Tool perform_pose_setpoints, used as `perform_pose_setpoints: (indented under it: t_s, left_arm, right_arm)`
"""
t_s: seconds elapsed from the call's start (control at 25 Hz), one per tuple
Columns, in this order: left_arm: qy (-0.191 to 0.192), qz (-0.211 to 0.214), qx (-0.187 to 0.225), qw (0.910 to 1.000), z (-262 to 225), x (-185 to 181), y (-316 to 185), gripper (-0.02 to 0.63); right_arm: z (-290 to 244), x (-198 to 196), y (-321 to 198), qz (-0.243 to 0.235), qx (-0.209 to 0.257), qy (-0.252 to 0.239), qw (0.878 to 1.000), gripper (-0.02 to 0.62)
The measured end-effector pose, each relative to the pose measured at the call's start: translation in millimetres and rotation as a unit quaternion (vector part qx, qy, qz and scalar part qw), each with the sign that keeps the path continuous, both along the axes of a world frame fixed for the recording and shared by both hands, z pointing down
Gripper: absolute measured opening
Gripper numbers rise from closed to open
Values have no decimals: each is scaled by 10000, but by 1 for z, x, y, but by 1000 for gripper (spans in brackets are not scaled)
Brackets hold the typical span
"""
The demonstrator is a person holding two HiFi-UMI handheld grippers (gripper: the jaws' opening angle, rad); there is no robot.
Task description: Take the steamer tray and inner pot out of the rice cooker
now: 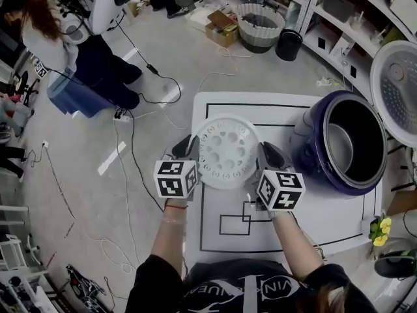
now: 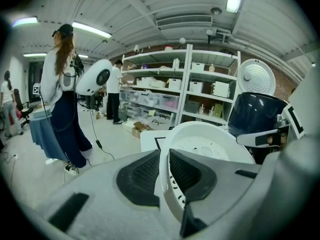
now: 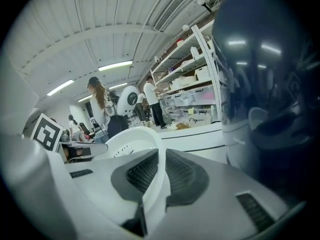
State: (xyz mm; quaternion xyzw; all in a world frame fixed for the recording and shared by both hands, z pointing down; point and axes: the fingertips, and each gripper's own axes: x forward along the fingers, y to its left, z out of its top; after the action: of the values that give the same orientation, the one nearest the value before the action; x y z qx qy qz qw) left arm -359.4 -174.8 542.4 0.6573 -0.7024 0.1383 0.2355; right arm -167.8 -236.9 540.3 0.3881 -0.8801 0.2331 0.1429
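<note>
I have the steamer tray (image 1: 228, 152) pinched from both sides. The left tongs (image 1: 187, 147) are closed down to a narrow gap on the tray's left rim. In the left gripper view the thin white wall stands upright between the two dark pads (image 2: 186, 170), and both press on it. The right tongs (image 1: 266, 154) clamp the opposite rim the same way. In the right gripper view the rim runs straight down between the pads (image 3: 177, 171), which are nearly together.

The tray sits level between the two tongs, its perforated face up, by the tabletop's (image 1: 326, 220) left edge and toward its far side. I cannot tell whether its underside touches the surface.

The rice cooker (image 1: 311, 155) stands just to the right of the right tongs, near the tabletop's right edge. Its lid (image 1: 397, 96) is swung open, and the inner pot (image 1: 340, 143) is seated inside.
</note>
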Motion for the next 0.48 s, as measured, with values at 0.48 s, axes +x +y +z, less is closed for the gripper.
perform_pose_setpoints:
  t_s: [0.48]
  left_arm:
    - [-263,297,-315,9987,21,-5,-22,54]
  right_arm:
    - [26,-4,-11,103,-264,323,9991,41]
